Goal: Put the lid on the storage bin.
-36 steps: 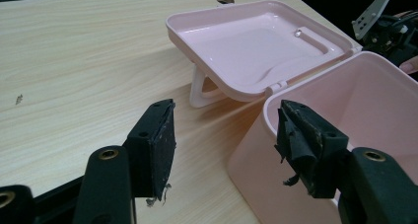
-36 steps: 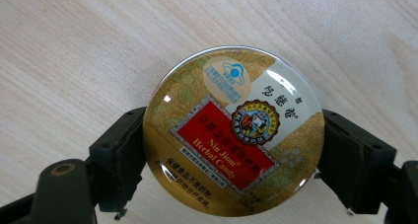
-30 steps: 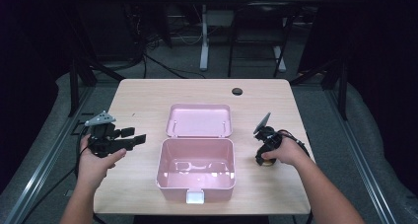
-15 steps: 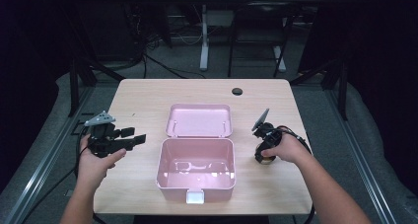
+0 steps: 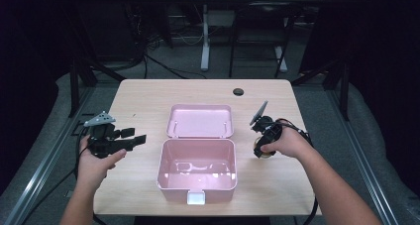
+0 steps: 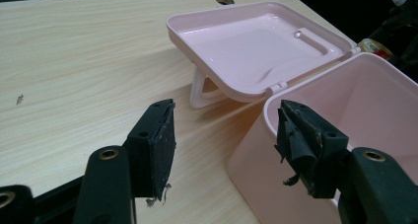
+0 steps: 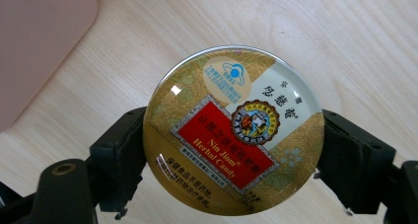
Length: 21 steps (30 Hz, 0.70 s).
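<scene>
An open pink box point(image 5: 197, 169) sits mid-table, lid point(image 5: 200, 121) flat behind it; the left gripper point(image 5: 130, 137) hovers to its left, the right gripper point(image 5: 259, 146) points down beside it

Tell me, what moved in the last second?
The right gripper, shut on the round candy tin, slid a little leftward toward the open pink box. The left gripper stayed open beside the box, and the box with its lid folded back did not move.
</scene>
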Motion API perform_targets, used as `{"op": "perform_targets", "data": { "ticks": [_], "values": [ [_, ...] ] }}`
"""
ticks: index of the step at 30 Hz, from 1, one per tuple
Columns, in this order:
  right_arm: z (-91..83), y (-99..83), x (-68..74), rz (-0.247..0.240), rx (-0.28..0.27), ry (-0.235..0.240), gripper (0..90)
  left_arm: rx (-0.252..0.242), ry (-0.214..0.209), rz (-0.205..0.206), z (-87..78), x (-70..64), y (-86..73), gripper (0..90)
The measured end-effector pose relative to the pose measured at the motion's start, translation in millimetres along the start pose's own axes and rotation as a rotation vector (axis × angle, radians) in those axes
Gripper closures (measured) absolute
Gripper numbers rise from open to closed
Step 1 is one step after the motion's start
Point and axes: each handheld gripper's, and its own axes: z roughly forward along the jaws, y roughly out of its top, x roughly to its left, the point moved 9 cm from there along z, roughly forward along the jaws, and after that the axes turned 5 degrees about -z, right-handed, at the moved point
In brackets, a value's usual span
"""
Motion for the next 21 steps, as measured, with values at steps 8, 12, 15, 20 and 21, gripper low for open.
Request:
{"op": "perform_targets", "data": {
  "ticks": [8, 12, 15, 20, 21],
  "values": [
    [-12.0, 7.4, 4.6, -0.029, -0.009, -0.012, 19.8, -0.004, 0.001, 0.000, -1.1, 0.6, 0.6, 39.4],
    [-17.6, 11.3, 7.4, -0.044, -0.014, -0.014, 19.8, -0.001, 0.000, 0.000, -0.5, 0.2, 0.2, 39.3],
    [-21.7, 14.0, 10.3, -0.060, -0.011, -0.018, 19.8, -0.002, 0.000, -0.001, -0.7, 0.4, 0.3, 39.4],
    [-28.0, 19.0, 14.3, -0.086, -0.016, -0.019, 19.8, -0.003, -0.001, -0.002, -1.4, 0.6, 0.5, 39.4],
    [-29.0, 19.6, 15.8, -0.082, -0.015, -0.013, 19.8, -0.005, -0.001, -0.003, -1.0, 0.4, 0.5, 39.4]
  ]
}}
